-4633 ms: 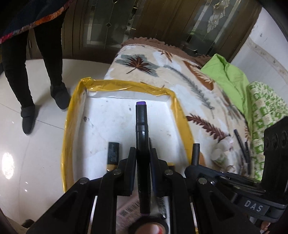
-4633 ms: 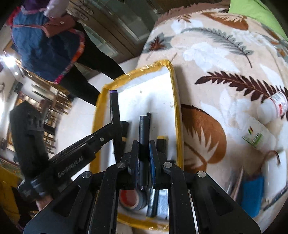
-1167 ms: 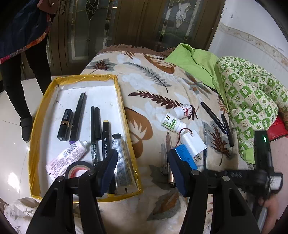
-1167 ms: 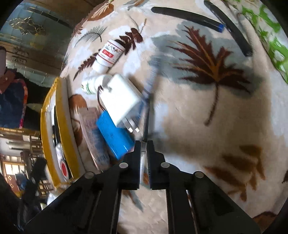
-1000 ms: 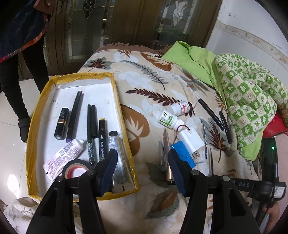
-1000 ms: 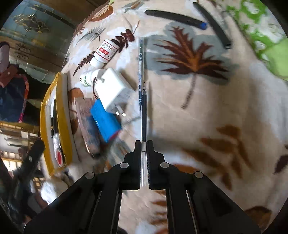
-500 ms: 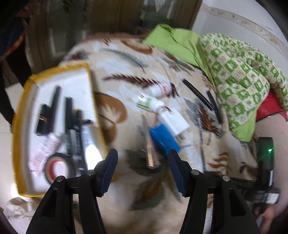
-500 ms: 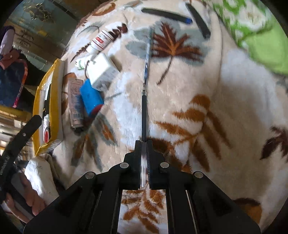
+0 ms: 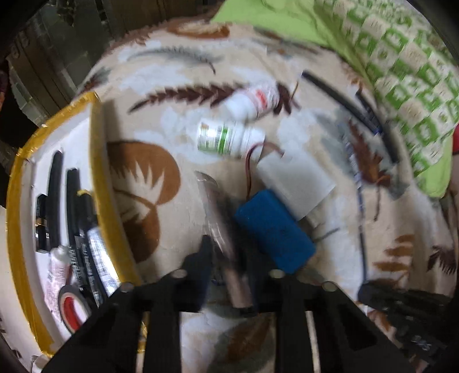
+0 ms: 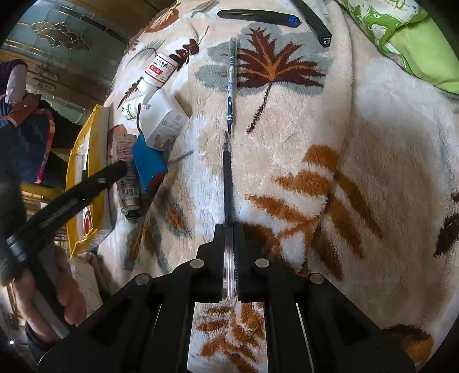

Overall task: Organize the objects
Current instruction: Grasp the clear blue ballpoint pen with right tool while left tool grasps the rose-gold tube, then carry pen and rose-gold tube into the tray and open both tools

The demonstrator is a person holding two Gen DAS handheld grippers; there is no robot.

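Note:
My right gripper [image 10: 229,229] is shut on a thin dark pen refill [image 10: 227,178] that sticks forward above the leaf-patterned blanket. My left gripper [image 9: 226,249] is open and straddles the lower end of a brownish cream tube [image 9: 221,226] lying on the blanket; the view is blurred. The same tube [image 10: 124,175] and the left gripper [image 10: 86,183] show in the right wrist view. The yellow-rimmed white tray [image 9: 100,178] at the left holds several pens, a tube and a roll of tape [image 9: 73,307].
A blue block [image 9: 272,229], a white charger [image 9: 295,180] and two small white bottles [image 9: 229,137] lie beside the tube. A clear pen [image 10: 231,86] and two black pens [image 10: 255,13] lie farther out. Green bedding [image 9: 401,71] bounds the right.
My left gripper has emptied, left the tray and dropped down over the cream tube. My right gripper has picked up the thin refill and drawn back with it.

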